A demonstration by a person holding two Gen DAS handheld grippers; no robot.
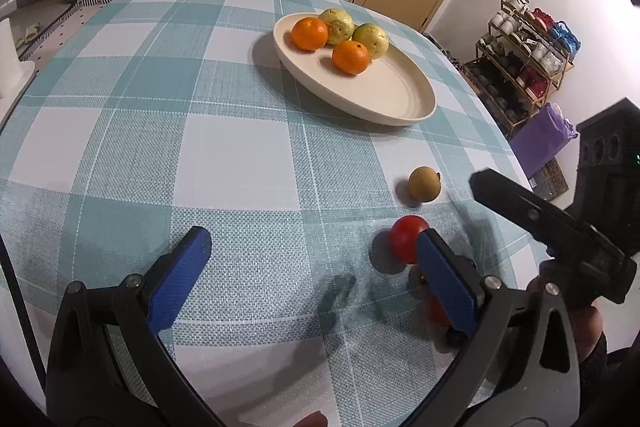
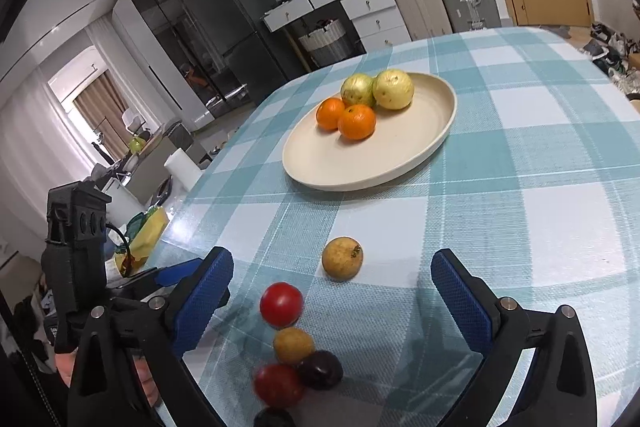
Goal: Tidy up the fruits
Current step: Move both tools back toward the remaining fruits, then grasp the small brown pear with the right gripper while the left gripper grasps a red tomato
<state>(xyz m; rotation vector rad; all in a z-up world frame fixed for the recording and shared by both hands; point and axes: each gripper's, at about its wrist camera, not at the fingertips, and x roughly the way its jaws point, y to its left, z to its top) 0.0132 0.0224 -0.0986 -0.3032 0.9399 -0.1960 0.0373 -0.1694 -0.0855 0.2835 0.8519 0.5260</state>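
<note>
Left gripper point(image 1: 316, 251): jaws wide apart, holding nothing, over the checked tablecloth point(image 1: 200, 131). Its right blue pad point(image 1: 448, 279) partly hides a red tomato point(image 1: 406, 237).

Right gripper point(image 2: 332, 283): jaws likewise wide, empty, low over the near table edge.

Loose fruit, right wrist view: one tan round fruit point(image 2: 342, 258) lies alone between the pads, just beyond them. Near and left of it, a cluster in a close row (some touching): the red tomato point(image 2: 281, 304), a second tan fruit point(image 2: 293, 345), a dark plum point(image 2: 320, 369), a second red fruit point(image 2: 278, 385), blurred, and a dark fruit point(image 2: 274, 418) cut off at the frame's bottom.

Cream plate point(image 2: 340, 163), farther out, well apart from the loose fruit: holds two oranges point(image 2: 357, 121) and two yellow-green fruits point(image 2: 393, 89), grouped at its far side, touching.
</note>
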